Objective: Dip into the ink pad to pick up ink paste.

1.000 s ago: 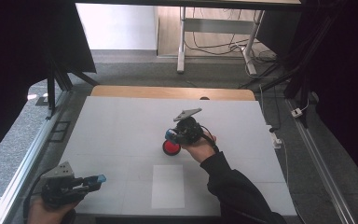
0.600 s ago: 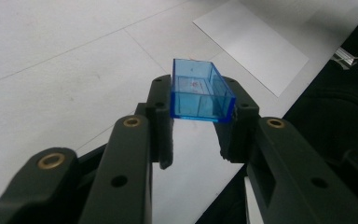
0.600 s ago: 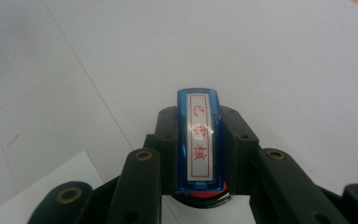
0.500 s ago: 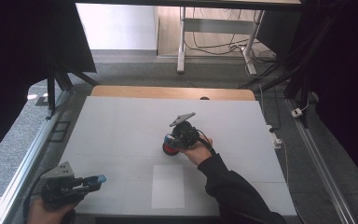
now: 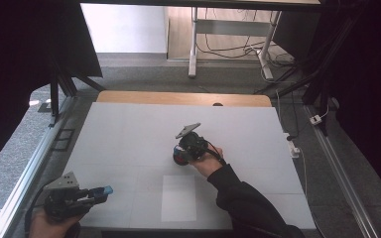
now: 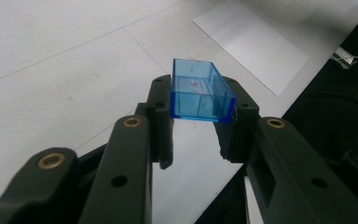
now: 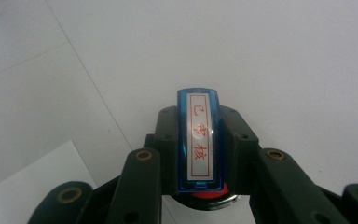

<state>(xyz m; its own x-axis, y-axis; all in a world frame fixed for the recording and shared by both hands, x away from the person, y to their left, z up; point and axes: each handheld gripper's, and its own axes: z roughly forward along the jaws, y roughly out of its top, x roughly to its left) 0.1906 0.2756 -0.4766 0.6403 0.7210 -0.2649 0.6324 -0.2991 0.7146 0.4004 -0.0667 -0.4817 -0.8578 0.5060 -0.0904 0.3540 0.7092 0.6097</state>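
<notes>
Since a second ago, our right claw (image 5: 182, 154) has drawn nearer along the white tabletop (image 5: 129, 134), clamping a blue stamp (image 7: 199, 140) mid-table. Left claw (image 5: 99, 192), near corner: grips blue clear cap (image 6: 199, 91).

Sitting on the table (image 5: 129, 144): one white paper sheet (image 5: 179, 197). One blue clear cap (image 6: 199, 91), one blue stamp (image 7: 199, 140), two grippers showing.

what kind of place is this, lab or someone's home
Most likely a lab or a recording rig, not a home. A white table stands inside a frame of metal rails hung with black curtains, and loose cables lie on the floor behind it.
</notes>
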